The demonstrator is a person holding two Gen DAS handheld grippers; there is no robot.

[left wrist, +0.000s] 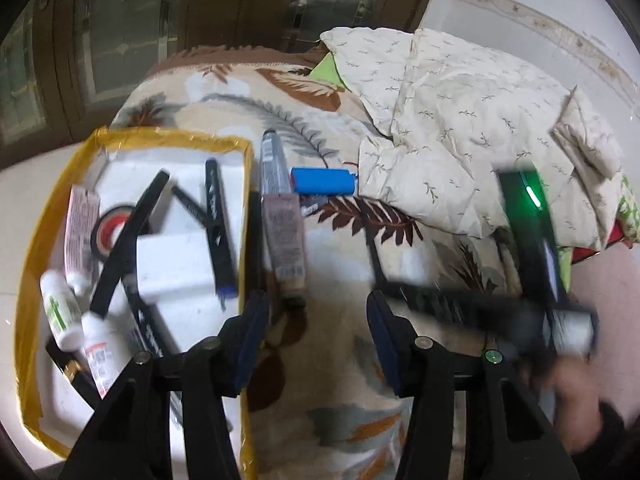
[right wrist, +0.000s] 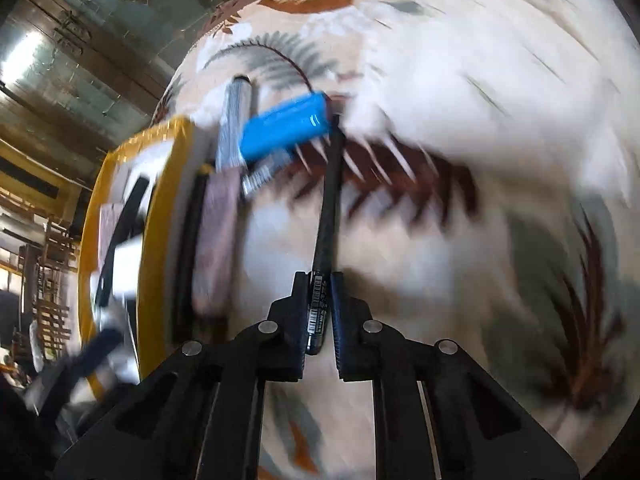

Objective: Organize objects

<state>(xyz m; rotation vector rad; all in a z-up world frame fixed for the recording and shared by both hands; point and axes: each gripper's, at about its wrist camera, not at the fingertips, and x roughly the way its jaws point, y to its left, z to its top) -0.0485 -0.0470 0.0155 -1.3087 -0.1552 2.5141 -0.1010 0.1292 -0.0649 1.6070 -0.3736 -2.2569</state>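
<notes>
A black pen [right wrist: 326, 216] was held clamped in the right gripper [right wrist: 319, 304] above the leaf-print blanket [right wrist: 440, 280]. The left gripper [left wrist: 316, 336] was spread, empty. The yellow-rimmed tray [left wrist: 32, 248] was partly filled; a blue battery [left wrist: 323, 181] and tubes [left wrist: 282, 216] remained outside.

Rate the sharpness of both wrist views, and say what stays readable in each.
Left wrist: mostly sharp; the yellow-rimmed tray and blue battery read clearly, while the right tool smears. Right wrist: heavy motion blur on the floral blanket; only the gripped black pen is crisp.
</notes>
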